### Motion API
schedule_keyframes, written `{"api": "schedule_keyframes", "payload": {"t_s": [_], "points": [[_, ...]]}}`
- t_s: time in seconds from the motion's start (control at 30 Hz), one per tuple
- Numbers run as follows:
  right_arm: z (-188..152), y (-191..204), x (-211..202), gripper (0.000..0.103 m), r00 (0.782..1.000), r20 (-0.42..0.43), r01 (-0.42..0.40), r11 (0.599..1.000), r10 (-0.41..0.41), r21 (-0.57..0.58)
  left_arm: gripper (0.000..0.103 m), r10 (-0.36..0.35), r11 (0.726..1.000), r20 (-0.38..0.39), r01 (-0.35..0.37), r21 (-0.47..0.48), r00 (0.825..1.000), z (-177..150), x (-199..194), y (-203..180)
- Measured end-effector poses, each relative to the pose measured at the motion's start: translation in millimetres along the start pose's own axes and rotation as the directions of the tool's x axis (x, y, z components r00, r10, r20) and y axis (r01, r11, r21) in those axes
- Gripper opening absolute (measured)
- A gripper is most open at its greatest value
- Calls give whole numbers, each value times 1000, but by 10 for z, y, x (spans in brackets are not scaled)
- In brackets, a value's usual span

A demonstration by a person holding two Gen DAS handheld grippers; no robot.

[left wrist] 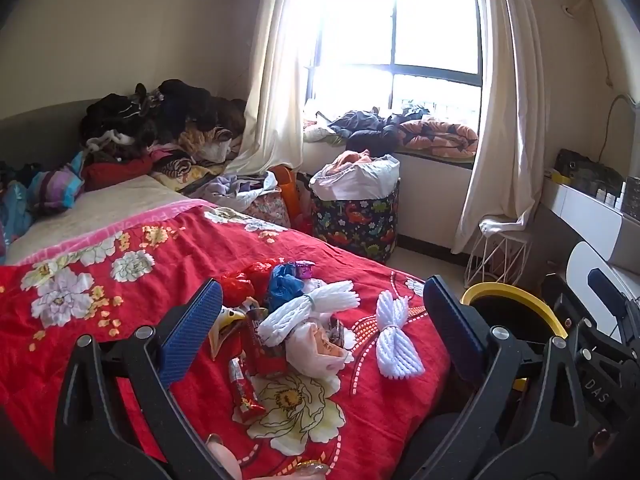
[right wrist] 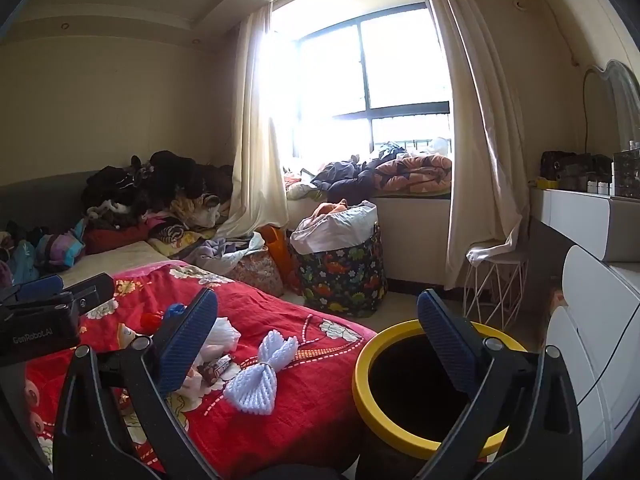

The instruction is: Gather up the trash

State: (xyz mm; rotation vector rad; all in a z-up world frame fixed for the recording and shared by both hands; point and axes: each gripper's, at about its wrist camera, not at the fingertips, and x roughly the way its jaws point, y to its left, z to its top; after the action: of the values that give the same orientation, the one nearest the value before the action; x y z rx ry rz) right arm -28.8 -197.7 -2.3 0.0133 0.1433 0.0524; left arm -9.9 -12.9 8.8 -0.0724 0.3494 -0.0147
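So both grippers are wide open with nothing in them right now. My left gripper [left wrist: 320, 320] hangs over the pile of trash [left wrist: 288, 320] on the red floral bedspread [left wrist: 120, 280], near the bed's foot-end corner: wrappers, crumpled red and blue plastic, a white foam net sleeve [left wrist: 308, 308]. A second foam net [right wrist: 256, 376] lies on its own just beside the pile, closer to the bed's edge. My right gripper [right wrist: 316, 344] sits off the edge, half over the yellow-rimmed bin [right wrist: 400, 412] standing on the floor right against the bed.

Stuff I'm worried about: the pile is all tangled and overlapping, so closing on one piece could drag neighbours along and drop them between bed and bin. The foam nets are squishy and light, could spring out of the pads. Also the quilt is soft, so going too deep might pinch fabric instead of a wrapper.
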Motion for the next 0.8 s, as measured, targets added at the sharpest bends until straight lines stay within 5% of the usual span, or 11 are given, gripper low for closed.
{"api": "schedule_keyframes", "payload": {"t_s": [0.8], "points": [[45,-2,0,97,1000,-5,-9,1000,9,10,92,-8,1000,7,8,2,1000,-8,-31,-22]]}}
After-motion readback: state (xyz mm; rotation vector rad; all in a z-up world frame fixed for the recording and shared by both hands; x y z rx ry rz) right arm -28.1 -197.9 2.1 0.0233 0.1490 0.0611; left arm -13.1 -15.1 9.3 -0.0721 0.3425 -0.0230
